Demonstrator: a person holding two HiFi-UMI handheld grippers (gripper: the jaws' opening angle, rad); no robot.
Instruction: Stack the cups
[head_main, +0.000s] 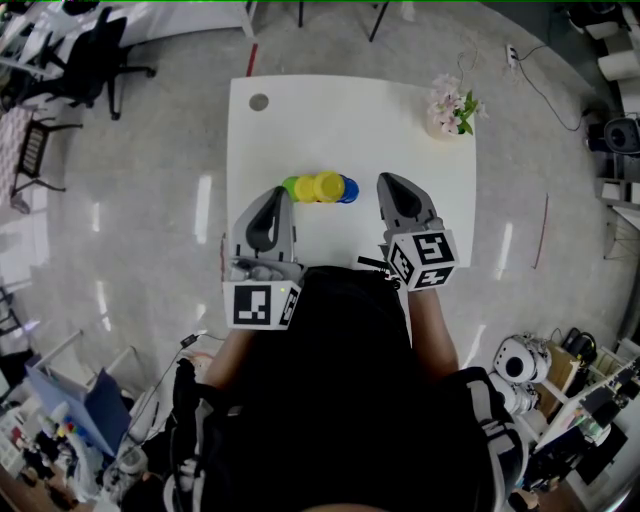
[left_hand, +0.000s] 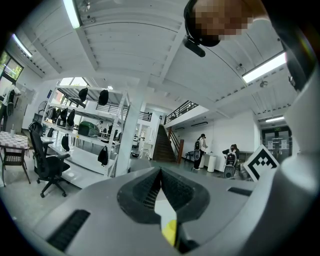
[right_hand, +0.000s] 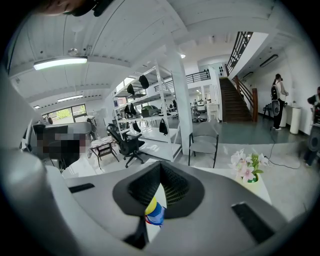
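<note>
cups (head_main: 322, 187): clustered on surface (head_main: 340, 120), left of flower pot (head_main: 450, 108), nearer the person | handling: judged light, stiff, slippery plastic; rim to be pinched | left tongs (head_main: 283, 191), right tongs (head_main: 385, 181): both closed, nothing held

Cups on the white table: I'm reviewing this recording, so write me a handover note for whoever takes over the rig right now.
Grippers: left tongs and right tongs are both shut and empty, and touch nothing.
Things: the green cup, yellow cup and blue cup sit bunched in a row mid-table, between the two tongs.
Done: no finished stack shows; the head view cannot tell whether any cups are nested.
Left: probably open one pair of tongs, grasp a cup and stack all three.
</note>
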